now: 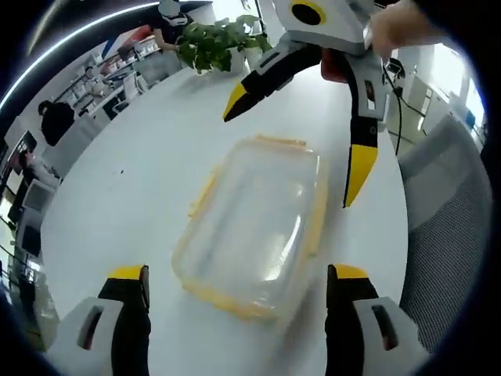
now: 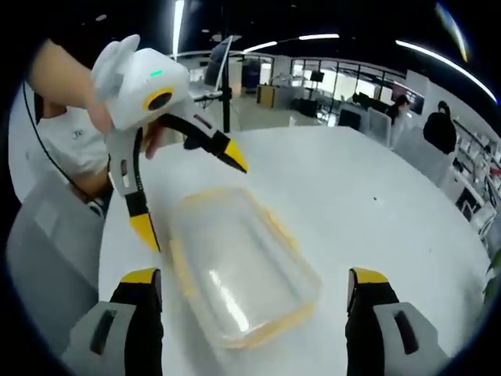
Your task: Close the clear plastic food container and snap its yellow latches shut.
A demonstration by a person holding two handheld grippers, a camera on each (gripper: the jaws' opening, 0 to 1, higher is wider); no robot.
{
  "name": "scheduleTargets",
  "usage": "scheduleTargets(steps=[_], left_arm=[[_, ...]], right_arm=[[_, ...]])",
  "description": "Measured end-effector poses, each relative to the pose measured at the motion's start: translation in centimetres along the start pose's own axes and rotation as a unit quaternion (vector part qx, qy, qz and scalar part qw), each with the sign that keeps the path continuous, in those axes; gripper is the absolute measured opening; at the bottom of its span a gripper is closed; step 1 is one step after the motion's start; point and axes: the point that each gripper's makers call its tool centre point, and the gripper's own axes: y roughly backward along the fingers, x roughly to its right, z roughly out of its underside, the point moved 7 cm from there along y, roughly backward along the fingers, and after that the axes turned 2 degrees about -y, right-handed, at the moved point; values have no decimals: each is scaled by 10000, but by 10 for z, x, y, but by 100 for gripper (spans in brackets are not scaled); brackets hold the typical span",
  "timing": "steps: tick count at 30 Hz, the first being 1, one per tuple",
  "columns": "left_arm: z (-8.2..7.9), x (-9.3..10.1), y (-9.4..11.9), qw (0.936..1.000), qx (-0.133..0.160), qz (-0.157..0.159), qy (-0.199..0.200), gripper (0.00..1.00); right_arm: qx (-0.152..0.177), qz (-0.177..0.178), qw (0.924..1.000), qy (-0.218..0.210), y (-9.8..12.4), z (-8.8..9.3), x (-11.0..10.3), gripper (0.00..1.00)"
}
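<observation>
A clear plastic container (image 1: 258,223) with yellow latches along its edges lies flat on the white table (image 1: 149,164), its lid resting on top. I cannot tell whether any latch is snapped down. My left gripper (image 1: 239,274) is open at the container's near end, a jaw on either side and not touching it. My right gripper (image 1: 294,139) hovers open over the far end, facing me. In the right gripper view the container (image 2: 243,266) lies just ahead of the open right gripper (image 2: 254,276), and the left gripper (image 2: 190,194) stands open over its far corner.
A leafy plant (image 1: 215,39) stands at the table's far edge. A grey mesh chair (image 1: 446,204) sits beside the table, close to the container; the same chair (image 2: 47,251) shows by a person in white (image 2: 63,133). Office desks and people are far behind.
</observation>
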Motion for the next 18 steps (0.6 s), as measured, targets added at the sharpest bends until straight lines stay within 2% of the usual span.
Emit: scheduleTargets(steps=[5, 7, 15, 18], left_arm=[[4, 4, 5, 10000, 44, -47, 51, 95], [5, 5, 8, 9999, 73, -60, 117, 95], [8, 9, 21, 9972, 320, -137, 665, 94], [7, 7, 25, 9936, 509, -237, 981, 94]], right_arm=[[290, 107, 9992, -245, 5, -4, -1, 100], [247, 152, 9992, -271, 6, -3, -2, 100], [438, 323, 9970, -548, 15, -3, -6, 100], [504, 385, 9959, -651, 18, -2, -7, 100]])
